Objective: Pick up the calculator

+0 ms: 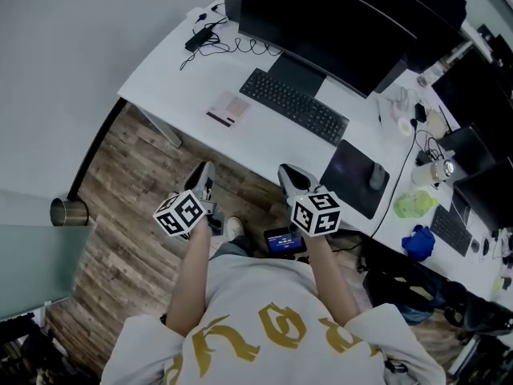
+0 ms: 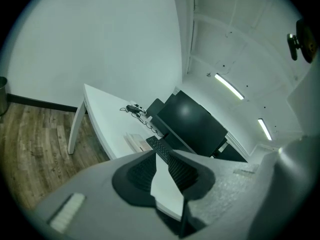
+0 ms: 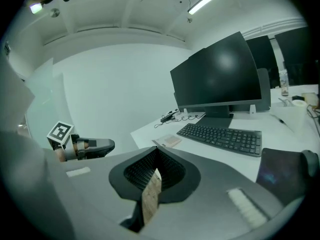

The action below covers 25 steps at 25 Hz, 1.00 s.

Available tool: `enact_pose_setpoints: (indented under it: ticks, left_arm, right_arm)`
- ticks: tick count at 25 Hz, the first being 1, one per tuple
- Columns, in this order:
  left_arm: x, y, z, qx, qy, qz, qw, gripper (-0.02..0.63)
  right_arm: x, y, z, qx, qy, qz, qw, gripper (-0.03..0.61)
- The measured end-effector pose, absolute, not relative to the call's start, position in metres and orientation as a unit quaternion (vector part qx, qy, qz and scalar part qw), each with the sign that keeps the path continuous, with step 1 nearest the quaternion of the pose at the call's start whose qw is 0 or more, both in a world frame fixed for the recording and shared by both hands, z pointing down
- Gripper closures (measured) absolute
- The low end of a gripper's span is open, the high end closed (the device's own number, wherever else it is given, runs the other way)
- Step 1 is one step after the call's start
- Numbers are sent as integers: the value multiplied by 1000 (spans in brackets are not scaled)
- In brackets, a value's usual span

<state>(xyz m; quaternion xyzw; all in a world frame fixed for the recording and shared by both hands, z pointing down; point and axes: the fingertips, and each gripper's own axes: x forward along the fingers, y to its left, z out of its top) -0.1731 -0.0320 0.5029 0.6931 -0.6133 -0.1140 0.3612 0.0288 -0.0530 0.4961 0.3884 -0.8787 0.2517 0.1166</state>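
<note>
The calculator (image 1: 228, 109), a flat pale pinkish slab with a dark strip, lies on the white desk (image 1: 172, 70) left of the keyboard. It also shows in the left gripper view as the calculator (image 2: 134, 141) and in the right gripper view as the calculator (image 3: 169, 141). Both grippers hang over the wooden floor in front of the desk's near edge, well short of it. My left gripper (image 1: 207, 172) has its jaw tips together and holds nothing; the same shows on the left gripper (image 2: 156, 153). My right gripper (image 1: 290, 173) is likewise shut and empty, as on the right gripper (image 3: 156, 152).
A black keyboard (image 1: 293, 105) and a large dark monitor (image 1: 337, 22) stand right of the calculator. A mouse (image 1: 377, 176) rests on a dark pad (image 1: 353, 175). Cables and a charger (image 1: 200, 37) lie at the desk's far left. A metal bin (image 1: 68, 212) stands on the floor.
</note>
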Motion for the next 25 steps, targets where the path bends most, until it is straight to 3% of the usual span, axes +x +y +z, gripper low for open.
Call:
enact_pose_setpoints:
  ticks: [10, 25]
  left_arm:
    - [-218, -86, 528, 700, -578, -118, 403, 537]
    - [-212, -141, 581, 650, -549, -147, 504, 531]
  right_arm:
    - [2, -92, 496, 438, -852, 263, 116, 552]
    - [13, -147, 527, 452, -832, 297, 123, 552]
